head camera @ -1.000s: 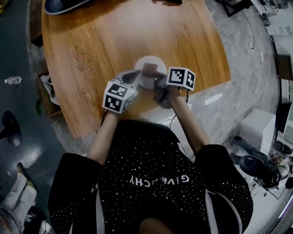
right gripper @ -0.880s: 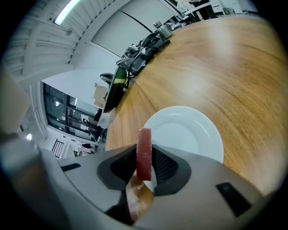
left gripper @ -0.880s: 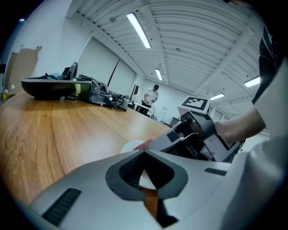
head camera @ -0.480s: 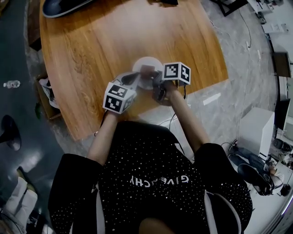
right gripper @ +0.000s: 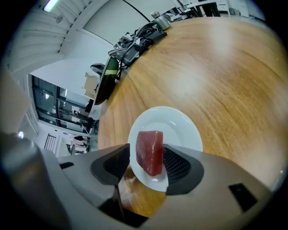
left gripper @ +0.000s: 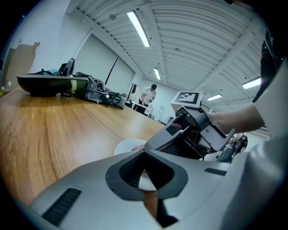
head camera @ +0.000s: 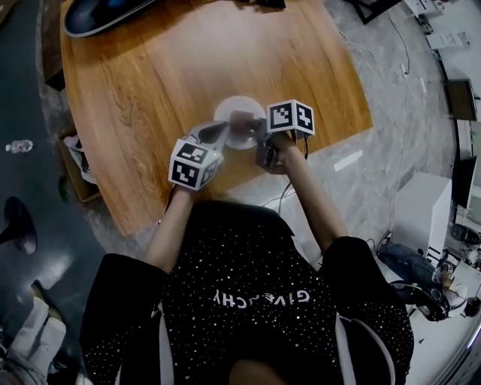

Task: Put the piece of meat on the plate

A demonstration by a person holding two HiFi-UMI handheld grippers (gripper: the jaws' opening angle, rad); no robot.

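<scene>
A red block of meat (right gripper: 150,150) stands on the near part of a small white plate (right gripper: 177,123) on the wooden table. My right gripper (right gripper: 148,162) is around it and its jaws are opening. A slit of plate shows between the left pad and the meat, and the right pad lies close against it. In the head view the plate (head camera: 234,111) is near the table's front edge, with the meat (head camera: 242,119) at the right gripper's (head camera: 252,126) tips. My left gripper (head camera: 219,132) rests just left of the plate, shut and holding nothing; its view shows the plate (left gripper: 126,145) ahead.
The round wooden table (head camera: 188,68) spreads beyond the plate. A dark flat case (head camera: 101,10) lies at its far left edge. Bags and cables (left gripper: 96,92) sit at the back of the table. A white box (head camera: 421,214) stands on the floor to the right.
The right gripper has tipped a little further down over the plate, bringing the meat onto it. The left gripper has stayed where it was.
</scene>
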